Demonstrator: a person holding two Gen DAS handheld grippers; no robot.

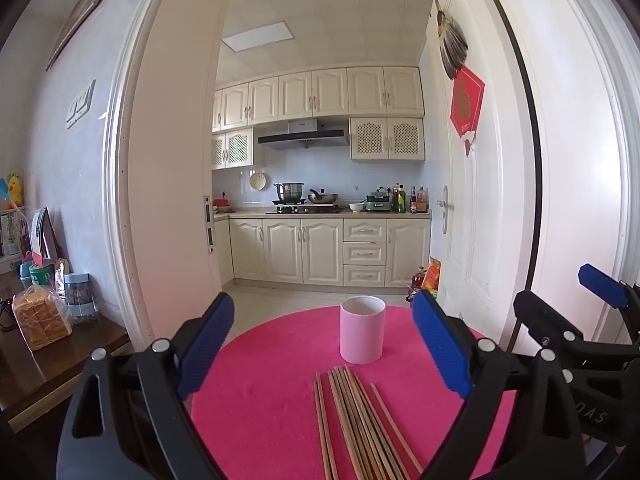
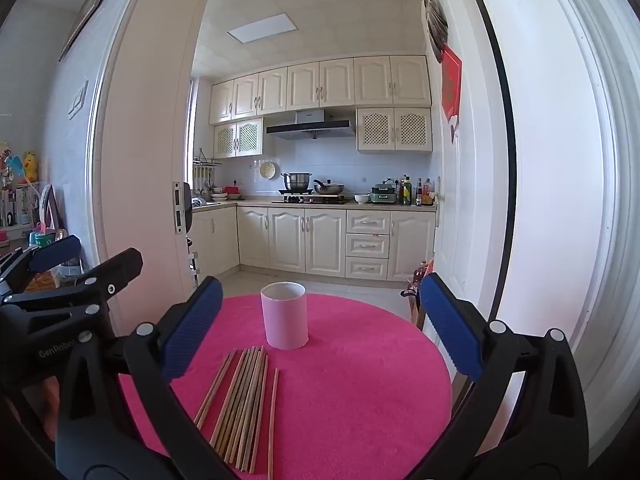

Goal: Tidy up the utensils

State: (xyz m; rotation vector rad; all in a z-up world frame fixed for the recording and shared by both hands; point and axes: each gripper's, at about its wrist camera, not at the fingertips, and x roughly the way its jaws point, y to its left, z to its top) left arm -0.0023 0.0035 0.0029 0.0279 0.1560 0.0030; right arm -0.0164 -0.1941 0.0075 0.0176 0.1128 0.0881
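Chopsticks [image 1: 356, 424] of bare wood lie loosely bundled on the near part of a round pink mat [image 1: 280, 360], tips pointing toward a pink cylindrical holder [image 1: 362, 330] standing upright just beyond them. Left gripper [image 1: 324, 344] and right gripper [image 2: 320, 328] hover side by side above the near edge of the mat, each with jaws spread fully apart and nothing between the blue pads [image 2: 192, 324]. Beyond the mat, an open doorway shows cream kitchen cabinets [image 2: 308, 240] and a stove [image 2: 310, 199] with pots.
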